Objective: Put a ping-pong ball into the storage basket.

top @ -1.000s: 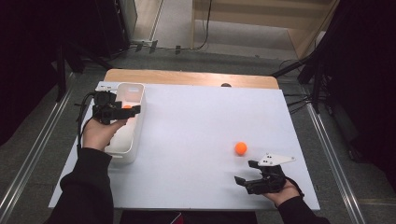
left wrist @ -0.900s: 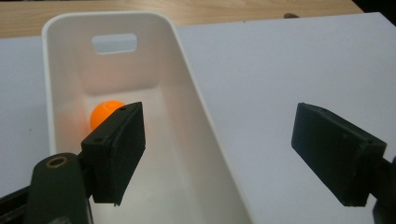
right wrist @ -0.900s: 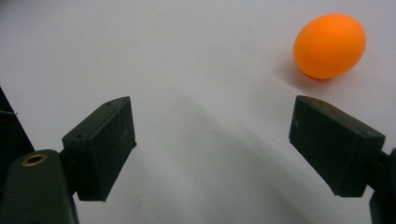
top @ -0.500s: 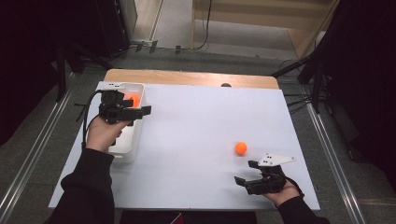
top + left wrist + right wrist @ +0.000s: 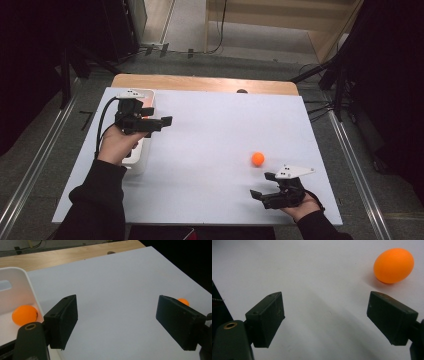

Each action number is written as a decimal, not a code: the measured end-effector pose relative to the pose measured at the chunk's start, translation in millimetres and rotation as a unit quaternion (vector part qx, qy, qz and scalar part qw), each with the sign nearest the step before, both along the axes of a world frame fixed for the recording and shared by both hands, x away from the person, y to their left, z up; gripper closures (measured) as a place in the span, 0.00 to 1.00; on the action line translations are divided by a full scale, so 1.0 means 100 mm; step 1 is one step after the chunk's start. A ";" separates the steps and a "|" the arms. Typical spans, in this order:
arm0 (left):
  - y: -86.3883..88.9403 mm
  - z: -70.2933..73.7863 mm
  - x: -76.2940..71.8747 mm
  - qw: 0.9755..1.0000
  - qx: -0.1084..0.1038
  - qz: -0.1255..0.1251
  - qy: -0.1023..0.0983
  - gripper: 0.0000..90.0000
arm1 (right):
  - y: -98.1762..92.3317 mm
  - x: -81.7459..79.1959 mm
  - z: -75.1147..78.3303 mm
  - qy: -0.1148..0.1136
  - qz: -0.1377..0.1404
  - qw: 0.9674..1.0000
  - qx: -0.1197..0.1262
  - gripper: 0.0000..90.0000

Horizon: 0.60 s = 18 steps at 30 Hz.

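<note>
One orange ball [image 5: 257,158] lies on the white table sheet, right of centre; in the right gripper view this ball [image 5: 393,265] sits beyond the right-hand jaw. My right gripper [image 5: 262,186] rests low near the front right edge, open [image 5: 325,317], with nothing between its jaws. A second orange ball [image 5: 24,314] lies inside the white bin [image 5: 27,282] at the table's left. My left gripper [image 5: 161,120] hovers just right of the bin [image 5: 137,162], pointing across the table, open and empty [image 5: 120,323]. The far ball [image 5: 183,301] peeks over its right-hand jaw.
A strip of bare wooden tabletop [image 5: 200,82] runs along the far edge, with a small dark knob [image 5: 242,91] on it. Dark stands and cables flank the table on the floor. The white sheet [image 5: 215,130] is open between the two grippers.
My left gripper has moved rightward and a little upward, from above the bin out over the sheet, its jaws staying apart. The right gripper and the ball on the table have kept still.
</note>
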<state>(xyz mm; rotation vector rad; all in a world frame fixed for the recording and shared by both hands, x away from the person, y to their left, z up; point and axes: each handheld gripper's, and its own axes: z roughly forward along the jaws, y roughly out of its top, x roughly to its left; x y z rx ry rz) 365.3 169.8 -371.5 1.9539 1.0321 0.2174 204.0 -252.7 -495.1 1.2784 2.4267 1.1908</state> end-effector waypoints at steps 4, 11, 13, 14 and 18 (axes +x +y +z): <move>-0.07 -0.01 -0.02 1.000 0.000 -0.017 -0.001 0.20 | -0.02 0.00 0.00 -0.004 0.000 1.000 0.000 0.14; -0.20 -0.03 -0.06 0.999 0.002 -0.036 -0.004 0.20 | -0.02 0.00 0.00 -0.004 0.001 1.000 0.000 0.14; -0.23 -0.04 -0.06 0.999 0.004 -0.045 -0.004 0.20 | -0.02 0.00 0.00 -0.005 0.002 1.000 0.000 0.14; -0.25 -0.05 -0.06 0.999 0.001 -0.047 -0.004 0.20 | -0.02 0.00 0.00 -0.005 0.002 1.000 -0.001 0.14; -0.32 -0.07 -0.07 0.999 0.004 -0.053 -0.006 0.20 | -0.02 -0.01 0.00 -0.002 -0.002 1.000 0.002 0.14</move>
